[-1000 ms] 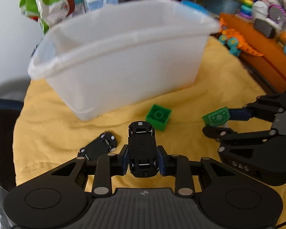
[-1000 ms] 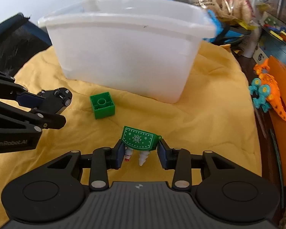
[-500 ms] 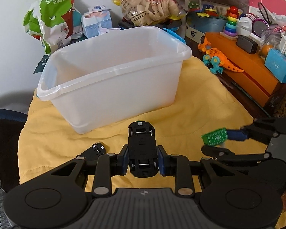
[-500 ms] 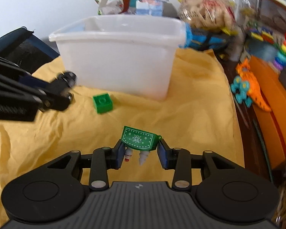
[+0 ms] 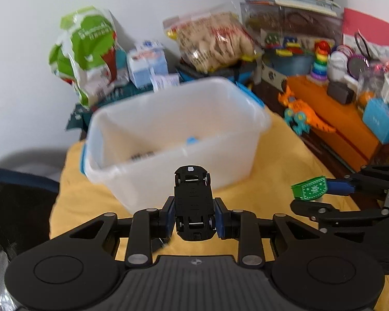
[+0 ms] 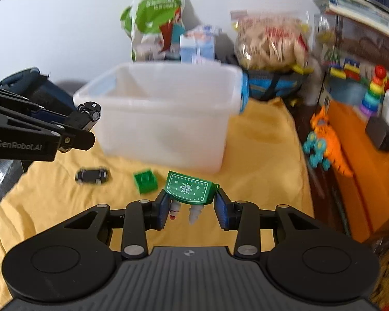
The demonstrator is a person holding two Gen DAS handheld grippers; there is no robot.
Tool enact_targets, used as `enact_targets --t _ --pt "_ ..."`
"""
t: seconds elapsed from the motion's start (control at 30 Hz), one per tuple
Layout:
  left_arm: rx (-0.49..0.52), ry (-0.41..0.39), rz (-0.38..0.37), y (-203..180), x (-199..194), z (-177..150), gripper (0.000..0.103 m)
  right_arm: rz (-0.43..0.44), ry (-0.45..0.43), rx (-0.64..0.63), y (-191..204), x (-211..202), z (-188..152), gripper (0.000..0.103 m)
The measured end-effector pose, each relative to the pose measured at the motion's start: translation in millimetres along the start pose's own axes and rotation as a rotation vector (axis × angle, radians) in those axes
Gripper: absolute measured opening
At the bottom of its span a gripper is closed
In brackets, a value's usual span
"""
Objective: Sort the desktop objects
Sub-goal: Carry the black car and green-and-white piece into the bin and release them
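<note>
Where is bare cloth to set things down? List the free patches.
Free: the yellow cloth right of the white bin, and its near left corner. Crowded: in front of the bin, with the green block and small black car.

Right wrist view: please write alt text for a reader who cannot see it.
The right gripper holds a small green toy with white snowflake print above a yellow cloth, facing a white plastic bin. At the left, the left gripper holds a black toy car; another black car and a green block lie on the cloth.
</note>
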State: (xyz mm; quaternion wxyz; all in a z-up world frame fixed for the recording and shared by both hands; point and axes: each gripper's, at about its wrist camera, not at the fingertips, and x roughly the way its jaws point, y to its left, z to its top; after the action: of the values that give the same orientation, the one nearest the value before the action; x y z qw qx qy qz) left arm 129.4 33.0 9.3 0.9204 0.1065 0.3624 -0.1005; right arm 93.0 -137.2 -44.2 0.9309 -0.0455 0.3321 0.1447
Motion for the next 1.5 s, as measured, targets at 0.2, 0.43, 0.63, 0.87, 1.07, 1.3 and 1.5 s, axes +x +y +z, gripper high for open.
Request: enact_targets --t 0.2,0.43,0.63,0.87,1.07,1.3,1.5 --pt "0.006 -0.045 0.036 14.4 -3.8 28.3 0.033 -0.01 -0.071 -0.007 -0.2 -7.1 31.9 0.041" --pt "0.003 -0.052 0.065 28.2 12.7 53.6 0.033 0.006 -0.133 -0.004 -4.9 -3.8 63.6 0.041" --pt "0.01 -0.04 0.073 34.1 36.4 66.6 0.033 0.033 -0.139 0.002 -0.5 16.3 88.5 0.041" --pt "0.022 0.006 0.1 44.6 73.8 76.5 0.033 -0.001 -0.111 -0.043 4.2 47.6 113.5 0.041" --pt "0.031 0.042 0.124 51.2 103.4 84.1 0.033 -0.019 -0.05 -0.04 4.1 82.9 121.0 0.041" --pt "0.022 0.096 0.121 54.7 124.1 78.4 0.034 -0.028 0.007 -0.056 7.7 110.9 116.5 0.042" --pt "0.015 0.067 0.124 52.1 113.1 73.0 0.043 -0.024 -0.009 -0.069 10.7 110.7 108.7 0.05"
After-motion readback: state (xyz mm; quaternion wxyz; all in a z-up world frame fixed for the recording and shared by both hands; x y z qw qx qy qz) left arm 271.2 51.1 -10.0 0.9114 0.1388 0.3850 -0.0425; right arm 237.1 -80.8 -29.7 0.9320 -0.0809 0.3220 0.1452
